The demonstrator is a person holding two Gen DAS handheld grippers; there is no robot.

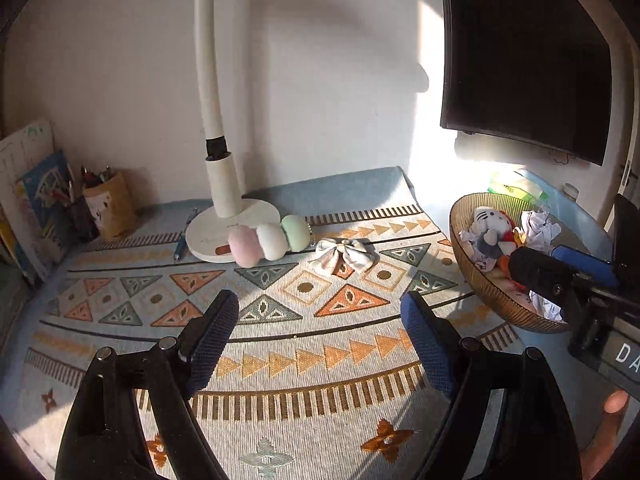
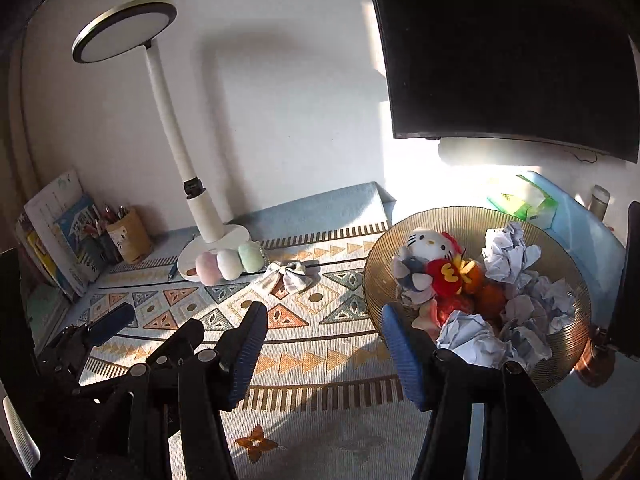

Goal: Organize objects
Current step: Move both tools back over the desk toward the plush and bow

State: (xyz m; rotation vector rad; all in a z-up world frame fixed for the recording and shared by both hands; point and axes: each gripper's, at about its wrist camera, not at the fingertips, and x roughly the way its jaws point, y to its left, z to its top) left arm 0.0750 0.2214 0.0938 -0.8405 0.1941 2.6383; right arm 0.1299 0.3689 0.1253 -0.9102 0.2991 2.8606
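Observation:
A ribbed amber bowl (image 2: 560,344) at the right holds a white cat plush (image 2: 426,246), red and orange plush toys and several crumpled paper balls (image 2: 508,256). It also shows in the left wrist view (image 1: 472,280). A pink, white and green dango plush (image 1: 270,240) leans on the lamp base, and a checked fabric bow (image 1: 344,256) lies beside it on the patterned mat (image 1: 280,320). My left gripper (image 1: 320,344) is open and empty above the mat. My right gripper (image 2: 324,356) is open and empty, just left of the bowl's near rim.
A white desk lamp (image 2: 200,216) stands at the back. A pen (image 1: 182,244) lies by its base. A pen holder (image 1: 110,206) and books (image 1: 36,196) stand at the back left. A dark monitor (image 2: 512,52) hangs at the upper right, with a green packet (image 2: 524,202) below it.

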